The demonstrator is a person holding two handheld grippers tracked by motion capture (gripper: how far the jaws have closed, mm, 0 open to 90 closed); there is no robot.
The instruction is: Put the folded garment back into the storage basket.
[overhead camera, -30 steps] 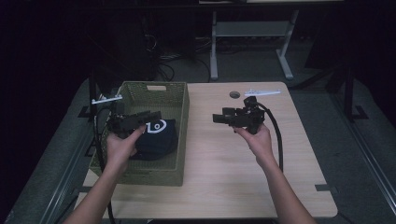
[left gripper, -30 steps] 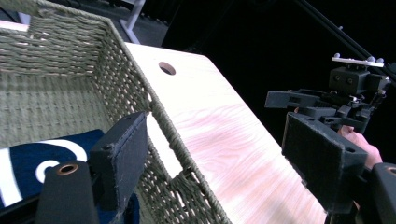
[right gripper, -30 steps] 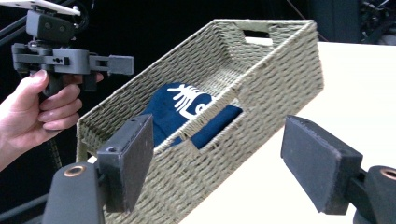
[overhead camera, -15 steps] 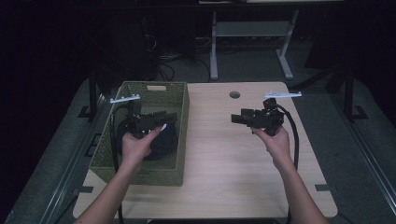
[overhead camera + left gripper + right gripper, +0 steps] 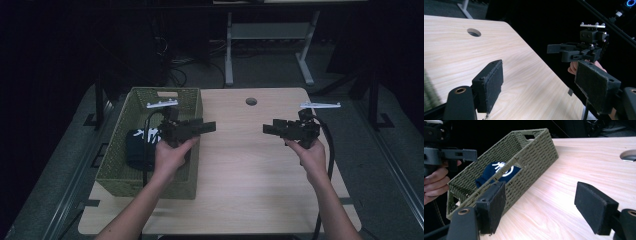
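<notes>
A green woven basket (image 5: 186, 105) sits on the left part of the worktop (image 5: 250, 165), its long sides running near to far, with a handle slot in the far wall. Inside it lies a dark navy cloth (image 5: 136, 146) with a white print facing up, low on the basket floor, toward the left wall.

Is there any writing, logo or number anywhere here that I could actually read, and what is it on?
No readable words or numbers.
Dark blue cloth item in the green woven basket: a white printed emblem, a ring with a figure; no letters can be made out.
Glowing blue ring in the dark background: a light, not text.
</notes>
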